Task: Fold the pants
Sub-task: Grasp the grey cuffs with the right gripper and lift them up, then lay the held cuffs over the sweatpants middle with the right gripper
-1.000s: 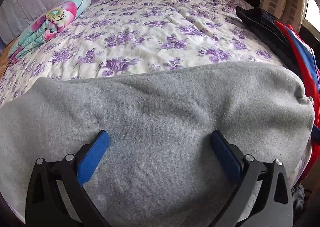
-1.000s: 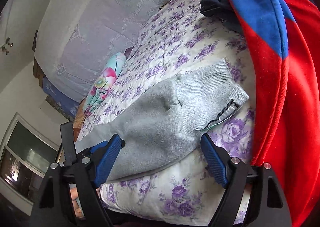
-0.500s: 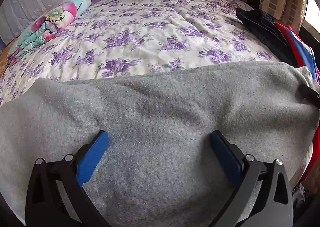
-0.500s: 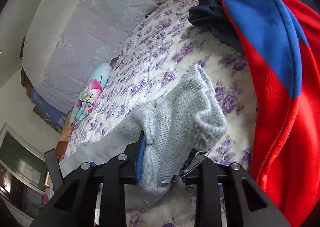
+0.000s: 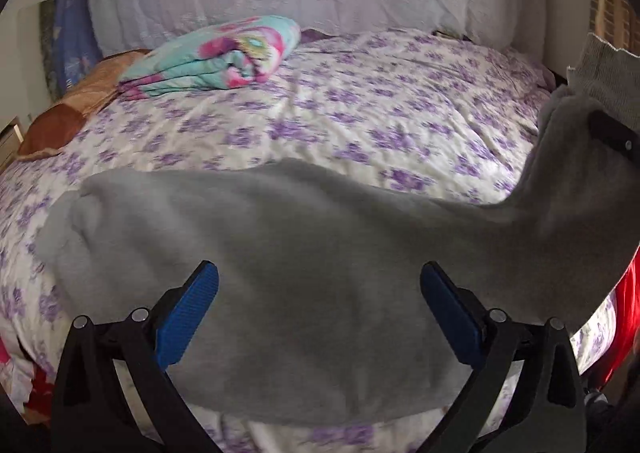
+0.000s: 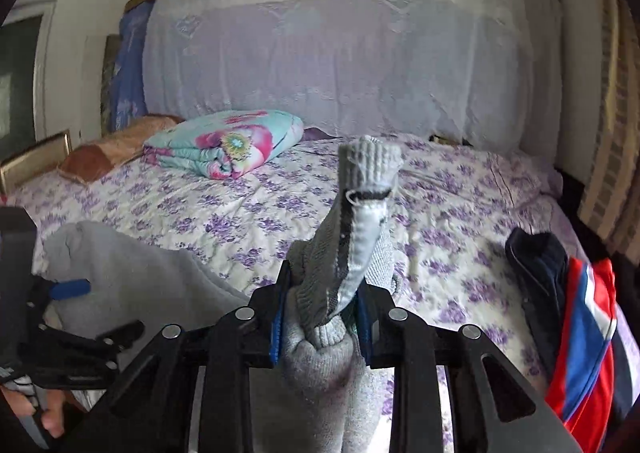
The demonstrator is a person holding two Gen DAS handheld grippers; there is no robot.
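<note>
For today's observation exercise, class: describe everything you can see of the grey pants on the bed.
The grey pants are soft, fleecy knit cloth with a ribbed cuff and a dark stripe along a pale inner seam. Most of the fabric lies spread and rumpled on the flowered bedspread. One end is lifted off the bed, bunched and clamped in the right hand-held gripper, its cuff sticking upward. The left hand-held gripper stands open over the flat part, not pinching it.

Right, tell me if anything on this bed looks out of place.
Only the red and blue garment and a dark garment, heaped unfolded at the bed's right edge. The grey pants are simply mid-fold, one cuffed end pinched in the right gripper.
</note>
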